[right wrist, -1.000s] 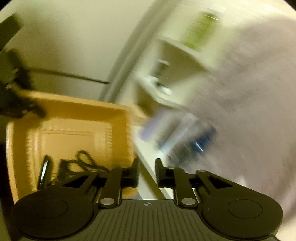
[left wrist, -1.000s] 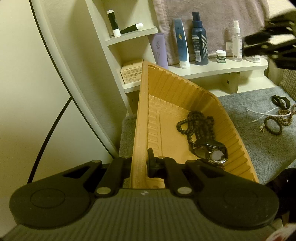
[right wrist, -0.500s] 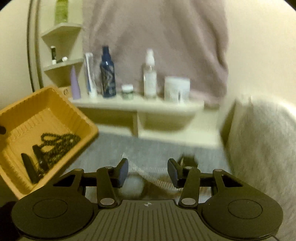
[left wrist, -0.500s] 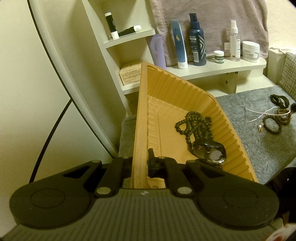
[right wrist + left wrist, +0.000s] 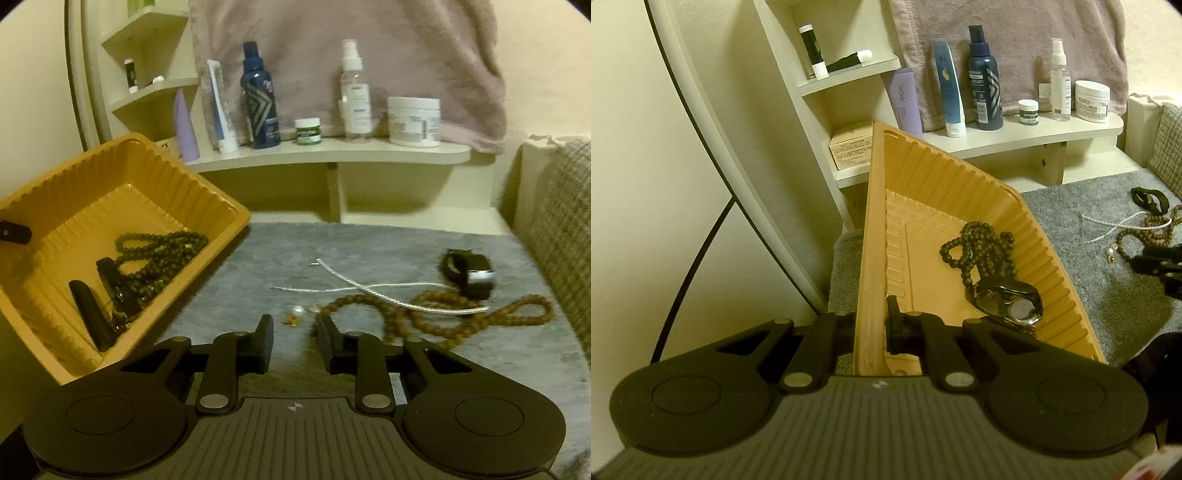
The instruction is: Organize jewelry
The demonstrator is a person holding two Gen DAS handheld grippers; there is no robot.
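Observation:
My left gripper (image 5: pixel 871 325) is shut on the rim of an orange ribbed tray (image 5: pixel 875 236) and holds it tilted. In the tray lie a dark bead necklace (image 5: pixel 979 247) and a wristwatch (image 5: pixel 1008 302); both also show in the right wrist view, the tray (image 5: pixel 48 192) at left with the necklace (image 5: pixel 162 251). My right gripper (image 5: pixel 293 325) is open and empty, low over the grey mat (image 5: pixel 369 243). Just ahead of it lie small earrings (image 5: pixel 297 314), a brown bead necklace (image 5: pixel 443 317), a white chain (image 5: pixel 373 290) and a black band (image 5: pixel 469 273).
A cream shelf (image 5: pixel 332 153) at the back holds bottles, tubes and jars under a hanging towel (image 5: pixel 369 55). A corner shelf unit (image 5: pixel 827 81) stands at left. A woven cushion (image 5: pixel 557 229) borders the mat on the right.
My right gripper swung from above the tray to the right and down over the mat, and opened. The left gripper kept holding the tilted tray almost still.

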